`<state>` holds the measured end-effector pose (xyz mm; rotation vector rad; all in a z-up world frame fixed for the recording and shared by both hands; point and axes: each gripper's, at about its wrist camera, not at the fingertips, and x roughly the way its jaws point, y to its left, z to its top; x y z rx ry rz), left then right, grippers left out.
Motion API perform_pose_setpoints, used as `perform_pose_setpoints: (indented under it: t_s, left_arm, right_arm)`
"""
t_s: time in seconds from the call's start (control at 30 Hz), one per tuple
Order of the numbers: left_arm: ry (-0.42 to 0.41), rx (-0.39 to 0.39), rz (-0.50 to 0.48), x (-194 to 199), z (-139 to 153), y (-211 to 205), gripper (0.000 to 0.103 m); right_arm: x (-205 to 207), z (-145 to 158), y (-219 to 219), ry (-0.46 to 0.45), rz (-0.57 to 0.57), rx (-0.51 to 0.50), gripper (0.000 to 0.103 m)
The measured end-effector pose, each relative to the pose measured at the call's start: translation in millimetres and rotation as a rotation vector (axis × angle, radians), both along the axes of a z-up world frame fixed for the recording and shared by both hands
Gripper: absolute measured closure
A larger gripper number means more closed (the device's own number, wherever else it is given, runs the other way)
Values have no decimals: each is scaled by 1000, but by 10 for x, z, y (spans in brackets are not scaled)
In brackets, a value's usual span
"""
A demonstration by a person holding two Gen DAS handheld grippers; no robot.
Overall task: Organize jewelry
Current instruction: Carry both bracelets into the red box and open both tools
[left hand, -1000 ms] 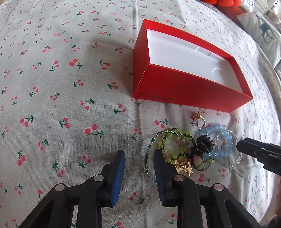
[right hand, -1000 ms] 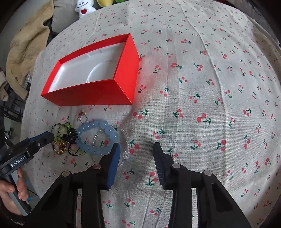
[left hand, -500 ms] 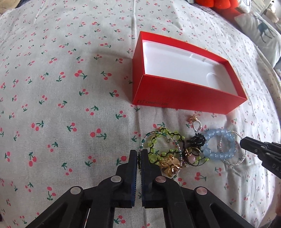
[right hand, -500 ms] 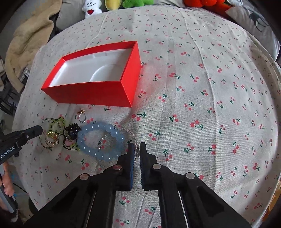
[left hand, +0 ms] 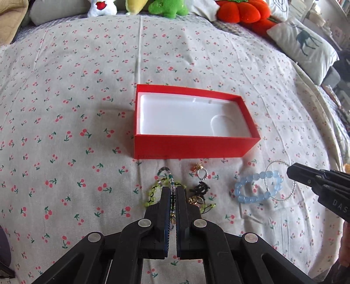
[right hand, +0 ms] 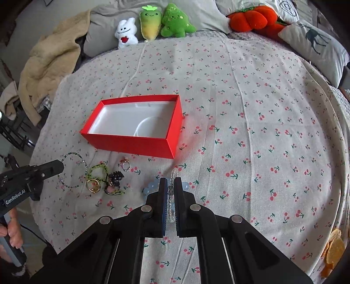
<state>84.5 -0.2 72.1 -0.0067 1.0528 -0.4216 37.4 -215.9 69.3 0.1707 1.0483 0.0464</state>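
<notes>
Surface: a bed spread with a pale cherry-print sheet (right hand: pixel 251 104) that fills most of both views; creases run up the middle of it.
Box: an open red box (left hand: pixel 192 146) with a white moulded insert lies at the centre of the left wrist view, and left of centre (right hand: pixel 135 145) in the right wrist view.
Jewelry: a loose cluster lies on the sheet just below the box. It holds a small ring with an orange ornament (left hand: pixel 201 172), a black piece (left hand: pixel 201 188), a gold piece (right hand: pixel 94 185) and a yellow-green beaded bracelet (right hand: pixel 98 169).
Left gripper: the left gripper (left hand: pixel 172 192), at the lower middle of its own view, is closed tight on a thin green and clear beaded strand (left hand: pixel 166 172); the strand loops out beyond the fingertips.
Right gripper: the right gripper (right hand: pixel 171 183), at the lower middle of its own view, is clamped on a thin silver beaded bracelet (left hand: pixel 282 181). A pale blue bead bracelet (left hand: pixel 253 187) lies overlapping that silver one.
Person: a hand (right hand: pixel 11 229) grips a handle at the lower left edge of the right wrist view.
Room: along the top edge sit a white plush (right hand: pixel 125 32), a yellow-green plush (right hand: pixel 151 24), a green plush (right hand: pixel 176 21) and a red plush (right hand: pixel 251 18). A deer-print pillow (right hand: pixel 315 43) lies at the upper right, a beige blanket (right hand: pixel 48 65) at the upper left and a grey pillow (right hand: pixel 105 28) behind the plushes.
</notes>
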Motion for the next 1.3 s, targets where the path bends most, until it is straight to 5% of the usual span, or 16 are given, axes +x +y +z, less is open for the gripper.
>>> perform_pose_setpoints:
  t_s: [0.37, 0.67, 0.83, 1.3]
  left_arm:
    - [-45, 4, -24, 67, 258, -228, 103]
    - [-71, -27, -47, 406, 437, -501, 103]
    - [-31, -85, -44, 704, 271, -537, 103]
    - [32, 14, 36, 1141, -329, -282, 103]
  right_arm:
    - [43, 434, 23, -82, 18, 17, 97]
    - [542, 596, 194, -79, 55, 77, 97]
    - [823, 515, 267, -68, 58, 76, 97]
    - [1281, 155, 497, -16, 90, 93, 97]
